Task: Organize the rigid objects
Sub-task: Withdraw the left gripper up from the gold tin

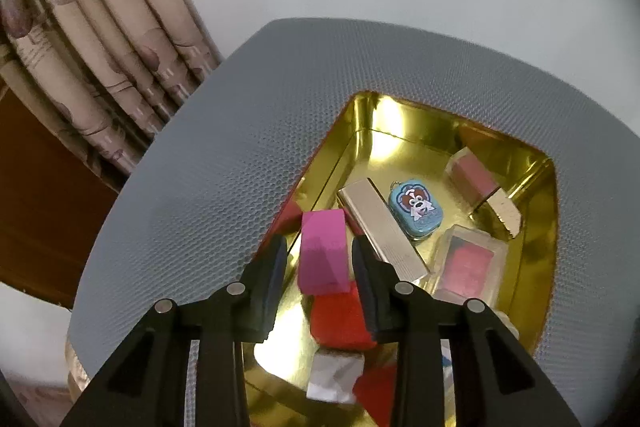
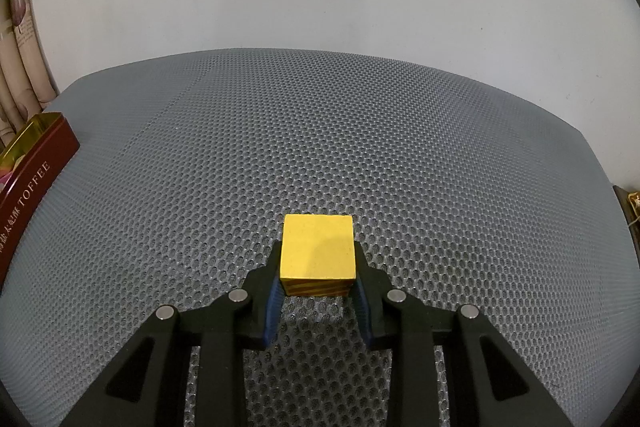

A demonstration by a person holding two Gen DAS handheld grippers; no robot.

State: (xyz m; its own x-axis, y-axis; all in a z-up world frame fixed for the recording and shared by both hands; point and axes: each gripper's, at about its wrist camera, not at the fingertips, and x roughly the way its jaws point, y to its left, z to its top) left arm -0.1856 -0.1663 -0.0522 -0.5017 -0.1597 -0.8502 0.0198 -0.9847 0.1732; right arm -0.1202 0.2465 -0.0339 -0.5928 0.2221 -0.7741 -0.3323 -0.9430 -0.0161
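Note:
In the left wrist view a pink block [image 1: 322,267] leans on a red block [image 1: 340,319] inside a gold-lined tin [image 1: 536,267]. My left gripper [image 1: 320,243] straddles the pink block. Narrow gaps show on both sides, so its pads do not press on it and it is open. In the right wrist view my right gripper [image 2: 317,255] is shut on a yellow cube [image 2: 318,247] with striped sides, just above the grey mesh mat [image 2: 320,127]. The tin's dark red outside [image 2: 36,167], marked TOFFEE, sits at the far left there.
The tin also holds a silver bar [image 1: 380,227], a blue dog-face tin [image 1: 416,209], two clear boxes with red inside [image 1: 468,267] [image 1: 474,179], a wooden piece [image 1: 506,213] and a white crumpled thing [image 1: 336,375]. Patterned curtains [image 1: 100,47] hang at the left.

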